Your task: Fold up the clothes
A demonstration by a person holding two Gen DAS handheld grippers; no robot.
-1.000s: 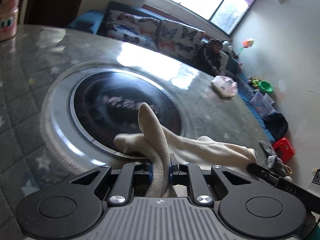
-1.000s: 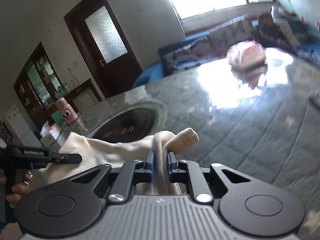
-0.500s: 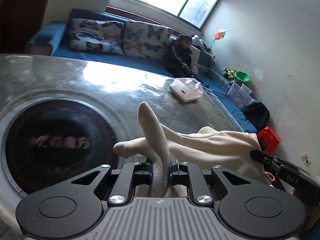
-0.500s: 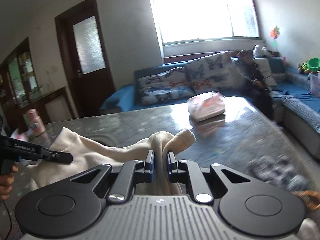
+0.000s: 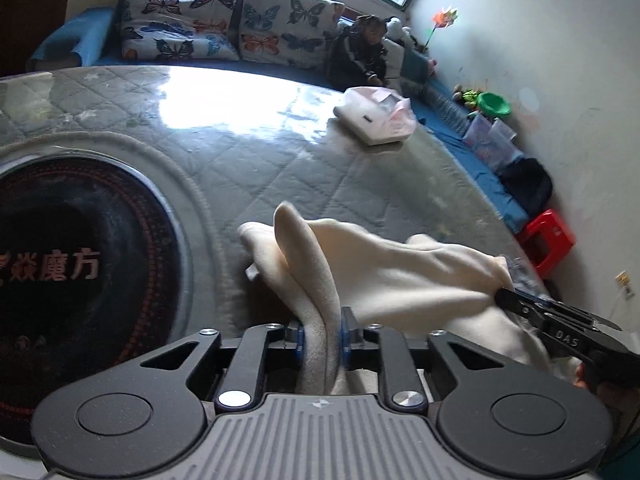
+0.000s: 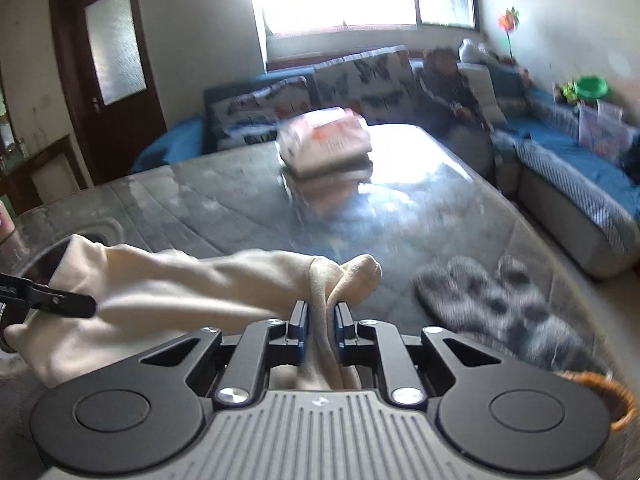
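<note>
A cream garment [image 5: 400,268] hangs stretched between both grippers above the quilted table cover [image 5: 248,160]. My left gripper [image 5: 323,336] has a thick fold of it between its blue pads; its jaws are opening, and the cloth still fills the gap. My right gripper [image 6: 321,328] pinches the other bunched end [image 6: 320,292]; its jaws are opening slightly too, with cloth still pressed between the pads. In the left wrist view the right gripper's tip [image 5: 504,296] sits at the garment's right edge. The left gripper's tip [image 6: 90,304] shows at the far left of the right wrist view.
A folded pink and white stack [image 6: 326,146] lies at the table's far side. A dark round plate [image 5: 60,260] is set into the table at left. A grey patterned garment [image 6: 480,296] lies at right beside a wicker basket [image 6: 612,400]. A person [image 5: 360,56] sits on the sofa behind.
Both grippers carried the cream garment to the right across the table; the round plate slid to the left of view. The left jaws stand a little wider around the fold.
</note>
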